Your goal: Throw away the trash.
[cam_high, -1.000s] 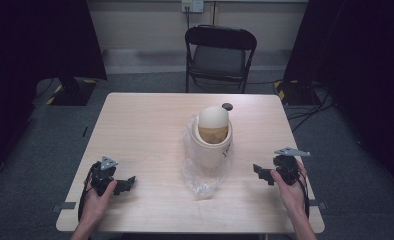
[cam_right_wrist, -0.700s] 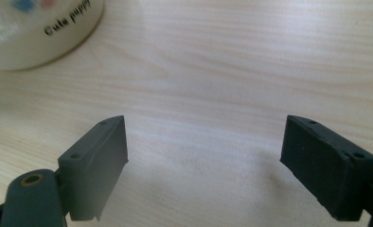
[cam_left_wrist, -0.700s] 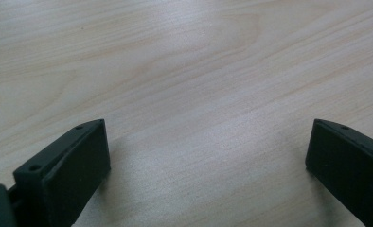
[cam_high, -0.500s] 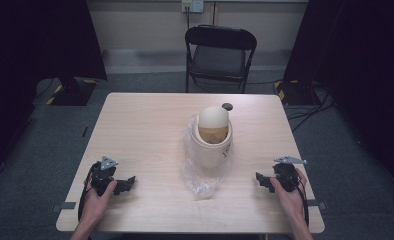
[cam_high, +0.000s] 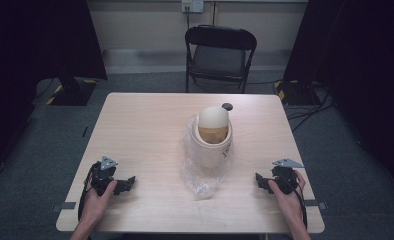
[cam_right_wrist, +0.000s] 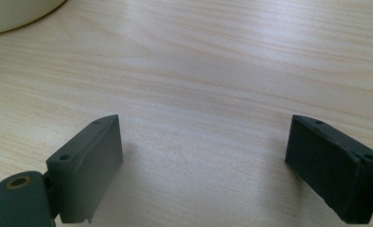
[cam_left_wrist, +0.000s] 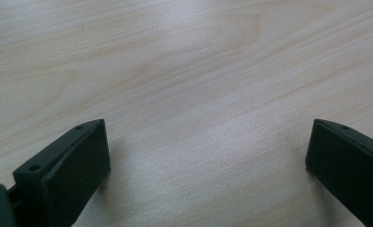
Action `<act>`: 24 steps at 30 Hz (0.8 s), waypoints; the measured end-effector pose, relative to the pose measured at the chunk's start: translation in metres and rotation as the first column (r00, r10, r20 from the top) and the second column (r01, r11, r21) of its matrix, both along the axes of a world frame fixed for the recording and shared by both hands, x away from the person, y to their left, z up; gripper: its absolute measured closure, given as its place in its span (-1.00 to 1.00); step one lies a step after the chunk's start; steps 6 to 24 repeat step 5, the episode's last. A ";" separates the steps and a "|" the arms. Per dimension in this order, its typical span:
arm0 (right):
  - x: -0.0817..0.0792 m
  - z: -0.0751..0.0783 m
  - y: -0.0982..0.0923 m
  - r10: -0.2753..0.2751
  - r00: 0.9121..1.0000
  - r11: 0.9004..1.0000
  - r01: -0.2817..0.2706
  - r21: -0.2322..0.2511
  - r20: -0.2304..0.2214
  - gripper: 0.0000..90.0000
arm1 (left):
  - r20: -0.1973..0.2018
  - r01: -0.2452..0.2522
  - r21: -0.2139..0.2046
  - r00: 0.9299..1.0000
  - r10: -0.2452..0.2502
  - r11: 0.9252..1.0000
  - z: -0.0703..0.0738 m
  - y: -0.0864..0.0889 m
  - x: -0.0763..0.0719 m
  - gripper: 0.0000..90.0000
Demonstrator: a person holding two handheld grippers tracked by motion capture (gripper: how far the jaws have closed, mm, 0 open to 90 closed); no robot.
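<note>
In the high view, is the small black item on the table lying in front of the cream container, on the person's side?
No: the small black item lies behind the cream container, on the chair's side of the table.

dark marks on the cream container (cam_high: 214,145), too small to read

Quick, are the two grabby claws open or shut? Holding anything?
Left gripper: open, holding nothing.
Right gripper: open, holding nothing.
</note>
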State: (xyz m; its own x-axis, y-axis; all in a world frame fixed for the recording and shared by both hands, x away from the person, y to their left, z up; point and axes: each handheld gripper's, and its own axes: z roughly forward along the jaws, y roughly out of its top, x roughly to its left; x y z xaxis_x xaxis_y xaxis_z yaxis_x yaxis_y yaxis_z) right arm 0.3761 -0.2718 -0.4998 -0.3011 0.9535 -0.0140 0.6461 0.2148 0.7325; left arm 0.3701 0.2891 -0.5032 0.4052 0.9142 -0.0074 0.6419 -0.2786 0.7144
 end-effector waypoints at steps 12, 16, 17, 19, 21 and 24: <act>0.000 0.000 0.000 -0.001 1.000 1.000 0.001 0.000 -0.001 -0.76 | 0.000 0.000 0.000 1.000 0.000 1.000 0.000 0.000 0.000 -1.00; 0.000 0.000 0.000 -0.001 1.000 1.000 0.001 0.000 -0.001 -0.76 | 0.000 0.000 0.000 1.000 0.000 1.000 0.000 0.000 0.000 -1.00; 0.000 0.000 0.000 -0.001 1.000 1.000 0.001 0.000 -0.001 -0.76 | 0.000 0.000 0.000 1.000 0.000 1.000 0.000 0.000 0.000 -1.00; 0.000 0.000 0.000 -0.001 1.000 1.000 0.001 0.000 -0.001 -0.76 | 0.000 0.000 0.000 1.000 0.000 1.000 0.000 0.000 0.000 -1.00; 0.000 0.000 0.000 -0.001 1.000 1.000 0.001 0.000 -0.001 -0.76 | 0.000 0.000 0.000 1.000 0.000 1.000 0.000 0.000 0.000 -1.00; 0.000 0.000 0.000 -0.001 1.000 1.000 0.001 0.000 -0.001 -0.76 | 0.000 0.000 0.000 1.000 0.000 1.000 0.000 0.000 0.000 -1.00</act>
